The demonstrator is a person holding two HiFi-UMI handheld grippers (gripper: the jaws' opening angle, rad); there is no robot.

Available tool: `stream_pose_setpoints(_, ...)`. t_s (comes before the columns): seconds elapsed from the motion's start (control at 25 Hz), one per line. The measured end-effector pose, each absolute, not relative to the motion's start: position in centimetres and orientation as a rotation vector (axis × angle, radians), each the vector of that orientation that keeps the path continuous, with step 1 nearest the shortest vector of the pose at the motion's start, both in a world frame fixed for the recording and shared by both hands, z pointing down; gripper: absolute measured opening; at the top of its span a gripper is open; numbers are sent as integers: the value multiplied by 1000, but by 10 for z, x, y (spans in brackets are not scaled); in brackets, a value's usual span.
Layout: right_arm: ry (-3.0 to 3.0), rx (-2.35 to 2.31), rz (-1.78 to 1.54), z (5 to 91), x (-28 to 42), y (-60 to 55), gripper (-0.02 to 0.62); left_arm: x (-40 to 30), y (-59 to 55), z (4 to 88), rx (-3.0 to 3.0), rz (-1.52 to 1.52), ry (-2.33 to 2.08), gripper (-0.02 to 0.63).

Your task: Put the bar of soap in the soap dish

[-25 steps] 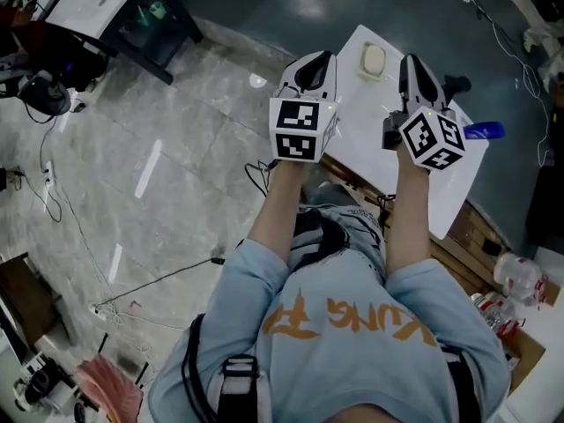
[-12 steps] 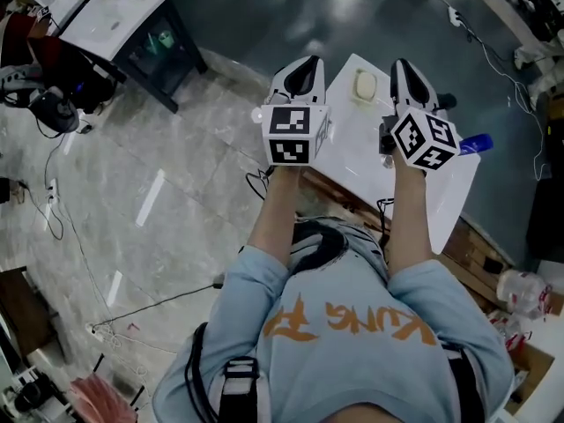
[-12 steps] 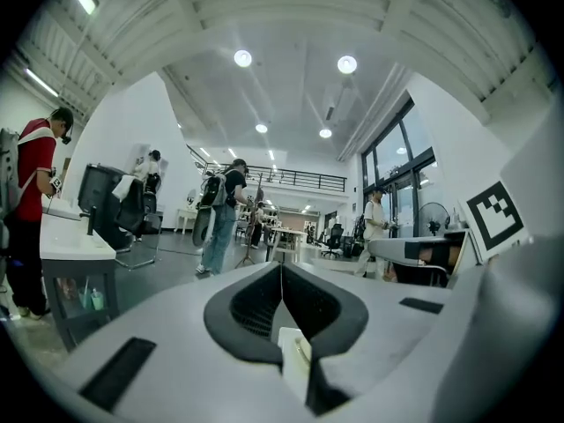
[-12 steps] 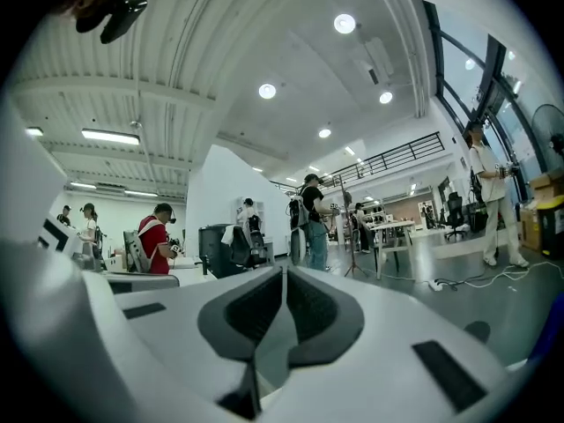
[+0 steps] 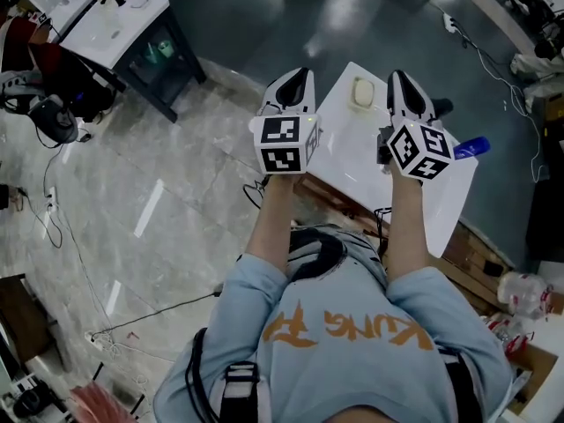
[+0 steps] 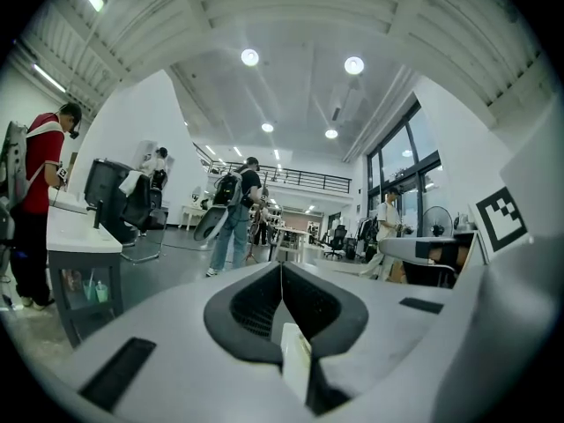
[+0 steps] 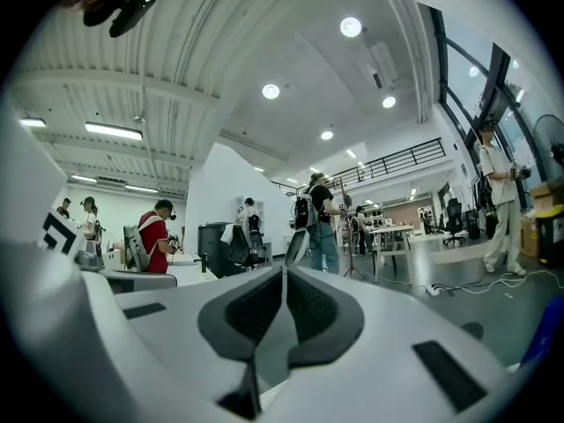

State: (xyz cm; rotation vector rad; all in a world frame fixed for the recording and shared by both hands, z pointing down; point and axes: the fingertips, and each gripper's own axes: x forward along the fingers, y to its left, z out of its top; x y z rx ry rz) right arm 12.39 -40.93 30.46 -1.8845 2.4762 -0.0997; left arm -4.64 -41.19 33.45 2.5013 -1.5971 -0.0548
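Lifted slightly, our left gripper (image 5: pixel 294 79) and right gripper (image 5: pixel 399 81) hang with jaws together, empty, either side of the soap dish (image 5: pixel 362 92) on the white table (image 5: pixel 352 152).

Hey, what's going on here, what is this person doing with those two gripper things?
A person holds a two-jaw gripper in each hand, both pointing level above a white table. The left gripper and the right gripper both have their jaws shut with nothing between them. A pale soap dish sits at the table's far end, between the two grippers. It seems to hold a bar, but it is too small to be sure. A blue object lies at the table's right edge.
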Motion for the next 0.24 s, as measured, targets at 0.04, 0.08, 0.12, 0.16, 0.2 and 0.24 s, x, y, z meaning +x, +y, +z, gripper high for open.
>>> stream_pose_setpoints(0.04,2478,-1885,-92,304,123,-409,38,-50,-413,335,2493,-60,-1606,25)
stream_pose_setpoints(0.08,2479,-1885,-88,304,123,-409,38,-52,-413,336,2487,-63,-1612,25)
stream_pose_setpoints(0.12,2478,-1887,-85,305,124,-409,38,-53,-412,337,2485,-64,-1615,25)
stream_pose_setpoints(0.16,2477,-1889,-85,306,124,-409,38,-54,-412,338,2484,-65,-1616,25)
stream_pose_setpoints(0.2,2476,-1892,-85,307,125,-409,38,-54,-412,339,2484,-65,-1616,25)
stream_pose_setpoints(0.24,2474,-1895,-86,308,125,-409,38,-54,-412,339,2484,-64,-1615,25)
